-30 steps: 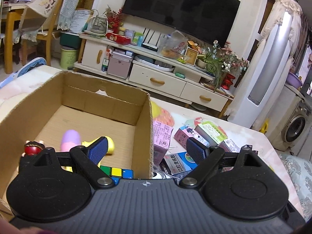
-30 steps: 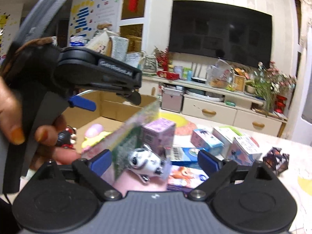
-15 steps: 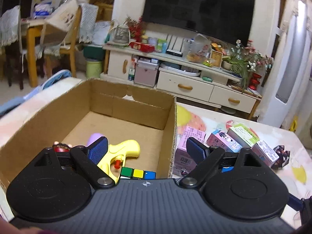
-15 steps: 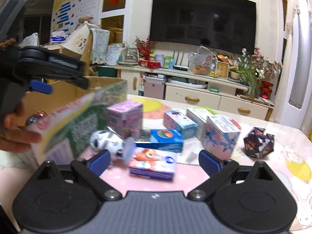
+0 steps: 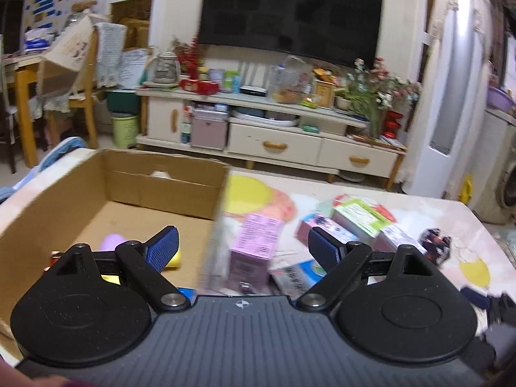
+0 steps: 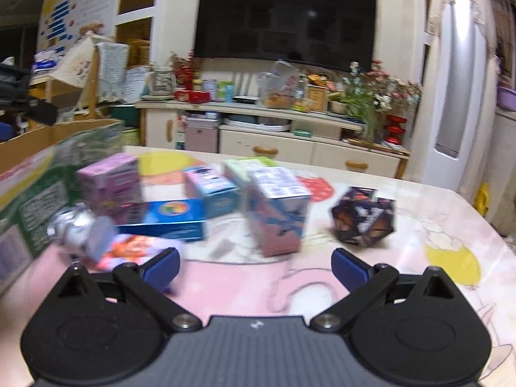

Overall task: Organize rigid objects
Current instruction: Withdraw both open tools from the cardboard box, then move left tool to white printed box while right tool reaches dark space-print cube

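An open cardboard box stands at the left of the table, with a purple toy and a yellow toy inside. My left gripper is open and empty above the box's right wall. To its right lie a purple carton and other small cartons. My right gripper hovers low over the table, its jaws opening with nothing between them. Just ahead of it stands a blue-and-pink carton. A dark polyhedron toy sits to the right, a flat blue box to the left.
A silver toy and an orange pack lie by the cardboard box's green printed side. A purple carton, a light blue carton and a green one stand behind. A TV cabinet lies beyond the table.
The left view has swung right, from over the box towards the table's cartons. The right gripper has moved right and lower, away from the box, and its jaws stand slightly wider.
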`<action>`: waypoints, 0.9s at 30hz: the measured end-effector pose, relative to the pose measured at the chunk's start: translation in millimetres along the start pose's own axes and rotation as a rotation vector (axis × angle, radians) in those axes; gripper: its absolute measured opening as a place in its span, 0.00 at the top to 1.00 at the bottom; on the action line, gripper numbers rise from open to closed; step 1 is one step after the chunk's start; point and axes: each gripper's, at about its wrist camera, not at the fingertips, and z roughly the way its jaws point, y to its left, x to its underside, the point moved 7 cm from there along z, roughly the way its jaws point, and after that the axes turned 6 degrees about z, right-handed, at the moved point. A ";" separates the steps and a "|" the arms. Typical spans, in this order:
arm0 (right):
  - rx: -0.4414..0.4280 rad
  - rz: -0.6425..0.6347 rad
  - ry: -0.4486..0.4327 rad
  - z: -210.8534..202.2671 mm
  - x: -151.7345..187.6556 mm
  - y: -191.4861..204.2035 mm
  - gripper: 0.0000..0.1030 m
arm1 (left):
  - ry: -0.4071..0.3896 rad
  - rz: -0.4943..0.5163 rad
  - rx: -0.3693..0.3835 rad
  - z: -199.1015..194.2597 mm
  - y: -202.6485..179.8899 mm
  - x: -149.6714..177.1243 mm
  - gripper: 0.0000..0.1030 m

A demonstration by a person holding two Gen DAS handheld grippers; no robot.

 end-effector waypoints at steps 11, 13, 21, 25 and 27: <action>0.113 0.136 -0.015 41.3 -18.1 -82.0 0.01 | 0.064 0.098 0.147 21.8 -63.0 17.1 0.00; 0.106 0.182 0.006 53.3 -16.6 -92.8 0.01 | 0.074 0.128 0.160 26.9 -75.9 22.6 0.00; 0.043 0.196 0.033 88.0 -20.6 -102.0 0.01 | 0.119 0.204 0.200 48.5 -126.4 42.6 0.00; 0.008 0.192 0.066 103.6 -21.2 -103.2 0.01 | 0.128 0.239 0.212 64.3 -150.1 51.6 0.00; -0.016 0.206 0.071 108.3 -23.4 -104.4 0.01 | 0.129 0.256 0.221 72.3 -161.3 55.1 0.00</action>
